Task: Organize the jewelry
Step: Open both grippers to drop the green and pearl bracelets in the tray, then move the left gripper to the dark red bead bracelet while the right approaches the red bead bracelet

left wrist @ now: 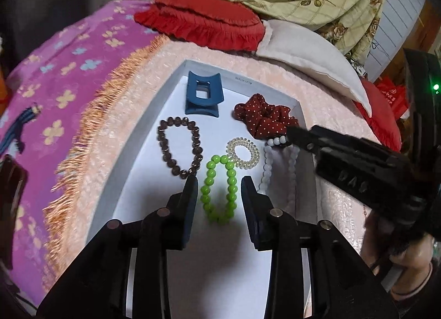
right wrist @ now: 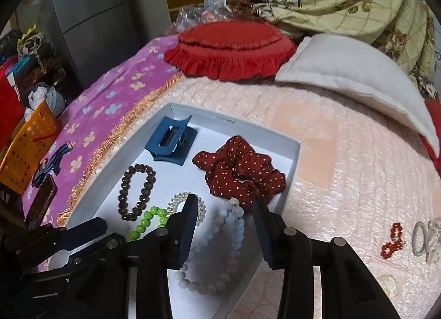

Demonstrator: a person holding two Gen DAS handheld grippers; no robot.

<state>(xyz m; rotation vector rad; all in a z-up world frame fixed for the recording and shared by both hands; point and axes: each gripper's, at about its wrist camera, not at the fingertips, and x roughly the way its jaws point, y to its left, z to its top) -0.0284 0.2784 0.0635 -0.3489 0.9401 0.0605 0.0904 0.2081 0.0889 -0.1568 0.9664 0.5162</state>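
- Left wrist view: left tongs [left wrist: 219,181] parted, gripping nothing, astride green bead bracelet [left wrist: 219,189] in white tray [left wrist: 176,82] on the bed.
- Right tongs [right wrist: 226,206] parted too, over white bead bracelet [right wrist: 217,250] – prob. released.
- Risk: tips snag scrunchie [right wrist: 239,171] or coil tie [left wrist: 243,153] w/ a careless lift.
- Red beads [right wrist: 392,240] lie outside tray.
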